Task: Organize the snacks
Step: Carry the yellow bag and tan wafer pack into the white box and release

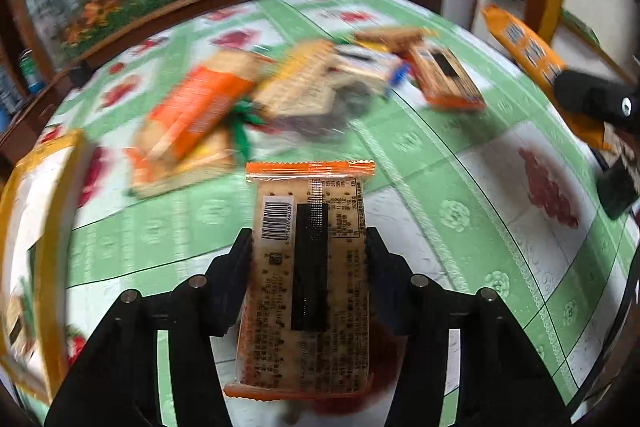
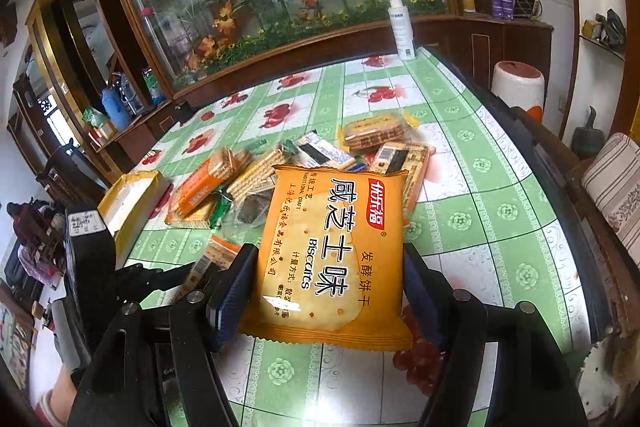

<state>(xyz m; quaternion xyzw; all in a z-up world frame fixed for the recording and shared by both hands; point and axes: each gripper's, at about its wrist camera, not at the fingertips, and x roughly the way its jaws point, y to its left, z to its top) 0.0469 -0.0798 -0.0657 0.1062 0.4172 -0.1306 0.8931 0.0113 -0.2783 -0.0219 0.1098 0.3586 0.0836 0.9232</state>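
My left gripper (image 1: 310, 255) is shut on a cracker packet (image 1: 308, 267) with orange ends, its barcode side up, held just above the tablecloth. My right gripper (image 2: 328, 287) is shut on a yellow-orange biscuit packet (image 2: 332, 251) with large printed characters, the pads pressing on its long sides. That packet (image 1: 524, 47) also shows at the right edge of the left wrist view. A loose pile of snack packets (image 1: 280, 87) (image 2: 304, 155) lies in the middle of the table. A yellow-rimmed open box (image 1: 40, 207) (image 2: 128, 199) stands at the table's left side.
The table (image 2: 500, 211) has a green and white checked cloth with fruit prints. A white spray bottle (image 2: 402, 27) stands at its far edge before a glass cabinet with flowers. A striped cushion (image 2: 616, 187) lies beyond the right edge.
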